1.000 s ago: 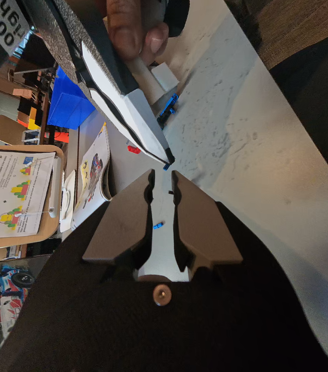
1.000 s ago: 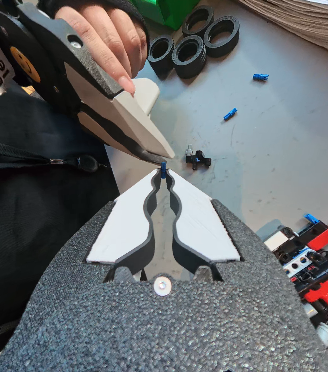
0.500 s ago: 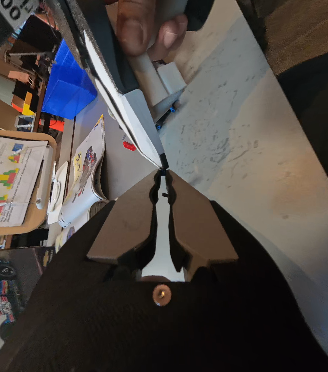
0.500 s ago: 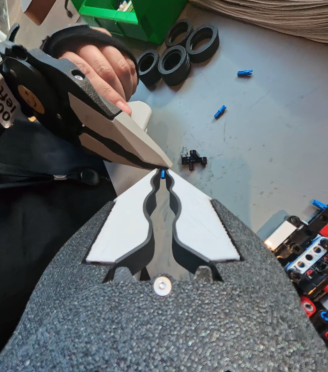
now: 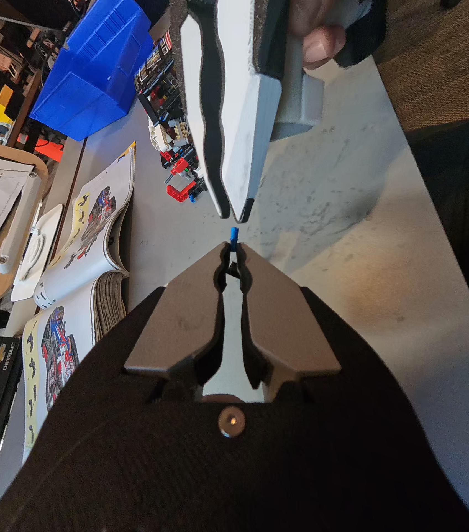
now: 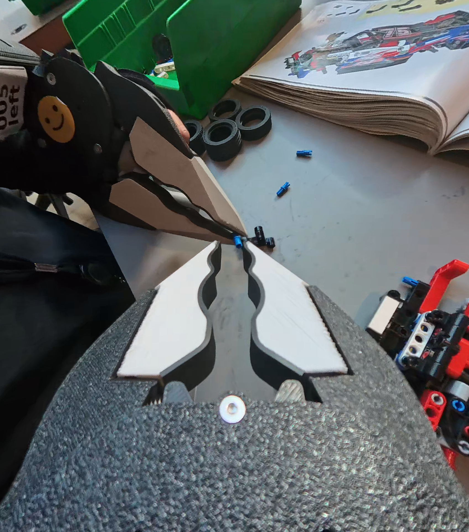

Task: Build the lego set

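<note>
A small blue pin (image 5: 233,233) sticks out from the tips of my left gripper (image 5: 233,246), which is shut on it above the grey table (image 5: 342,259). In the right wrist view the left gripper (image 6: 239,234) comes in from the left with the blue pin (image 6: 237,241) at its tips. My right gripper (image 6: 231,244) is slightly open and empty, its tips just short of the pin; it also shows in the left wrist view (image 5: 231,216), pointing down at the pin. The partly built red, black and white car (image 6: 443,345) lies at the right.
A black connector (image 6: 263,237) and two loose blue pins (image 6: 304,153) (image 6: 283,189) lie on the table (image 6: 371,216). Black tyres (image 6: 227,129) sit by a green bin (image 6: 198,37). An open instruction book (image 6: 371,86) lies behind. A blue bin (image 5: 89,72) stands far off. Both grippers' tips are close together, under 4 cm apart.
The right gripper held the blue pin and has opened and let it go. The left gripper has shut on the pin and now holds it. Both grippers have swung round.
</note>
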The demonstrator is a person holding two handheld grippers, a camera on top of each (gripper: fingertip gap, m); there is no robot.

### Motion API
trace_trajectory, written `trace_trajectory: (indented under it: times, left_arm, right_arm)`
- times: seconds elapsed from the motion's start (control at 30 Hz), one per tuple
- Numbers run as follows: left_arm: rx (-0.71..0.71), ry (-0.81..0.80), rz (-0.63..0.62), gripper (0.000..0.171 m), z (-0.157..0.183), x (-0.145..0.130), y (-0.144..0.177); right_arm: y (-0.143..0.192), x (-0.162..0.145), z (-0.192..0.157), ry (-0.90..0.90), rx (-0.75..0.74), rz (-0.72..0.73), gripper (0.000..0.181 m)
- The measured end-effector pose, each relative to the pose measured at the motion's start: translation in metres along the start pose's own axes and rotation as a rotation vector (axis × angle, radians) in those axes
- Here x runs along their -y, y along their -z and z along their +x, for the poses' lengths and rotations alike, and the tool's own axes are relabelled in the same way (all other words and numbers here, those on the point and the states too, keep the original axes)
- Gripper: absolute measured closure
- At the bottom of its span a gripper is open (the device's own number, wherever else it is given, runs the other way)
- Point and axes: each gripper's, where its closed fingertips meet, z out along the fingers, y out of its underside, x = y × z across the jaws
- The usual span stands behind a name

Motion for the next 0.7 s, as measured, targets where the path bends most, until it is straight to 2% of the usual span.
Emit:
trace_trajectory:
  times: [0.3,0.7]
  left_arm:
    - [-0.010,-0.063,0.015,0.171,0.007,0.002,0.003]
    - [-0.018,-0.053,0.016,0.171,0.010,0.000,0.004]
  right_arm:
    - [-0.008,-0.009,-0.002,0.182,-0.053,-0.076,0.178]
    - [-0.011,-0.012,-0.003,0.170,-0.037,-0.070,0.178]
